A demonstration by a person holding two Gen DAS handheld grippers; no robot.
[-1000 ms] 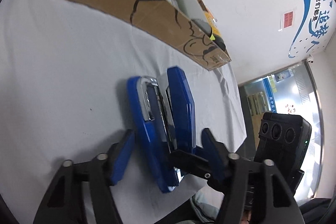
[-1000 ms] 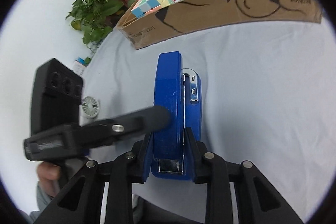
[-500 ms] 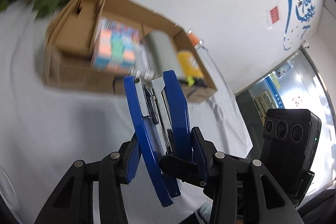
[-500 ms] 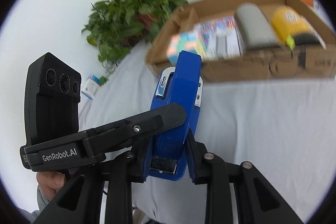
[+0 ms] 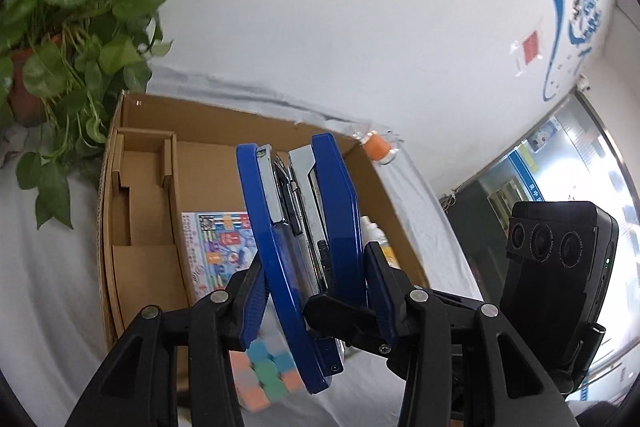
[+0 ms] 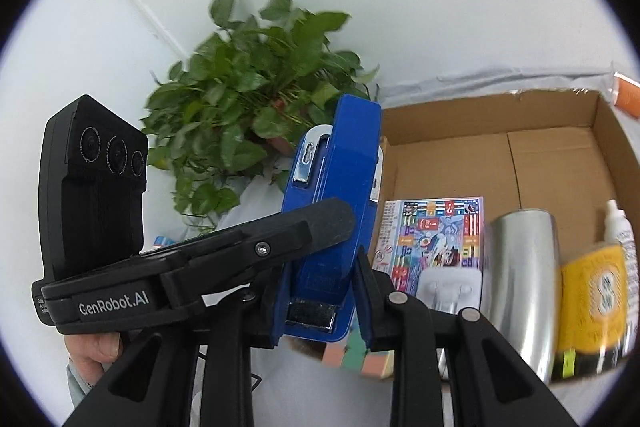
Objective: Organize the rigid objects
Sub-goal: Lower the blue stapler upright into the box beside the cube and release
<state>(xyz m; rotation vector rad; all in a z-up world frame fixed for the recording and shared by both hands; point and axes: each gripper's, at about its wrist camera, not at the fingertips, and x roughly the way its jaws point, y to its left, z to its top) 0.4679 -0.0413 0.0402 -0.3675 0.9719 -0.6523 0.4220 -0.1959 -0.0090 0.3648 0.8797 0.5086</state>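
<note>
A blue stapler (image 5: 296, 247) hangs in the air, tip up, over the near edge of an open cardboard box (image 5: 144, 187). My left gripper (image 5: 314, 279) is shut on its two blue sides near the hinge end. My right gripper (image 6: 320, 291) is shut on the same stapler (image 6: 336, 187) from the other direction. One black finger of the right gripper crosses the stapler's base in the left wrist view. In the right wrist view a left finger (image 6: 312, 223) lies across the stapler. A hand (image 6: 96, 347) holds the left gripper's handle.
The box (image 6: 560, 155) holds a pastel cube (image 6: 356, 355), a colourful flat pack (image 6: 436, 231), a silver cylinder (image 6: 520, 275), a yellow container (image 6: 592, 299) and a white bottle (image 6: 616, 223). A potted plant (image 5: 60, 27) stands left of the box. White cloth covers the table.
The stapler lay on the cloth with the left jaws wide around it. The left pads closed on it, and both grippers have lifted it up and towards the box.
</note>
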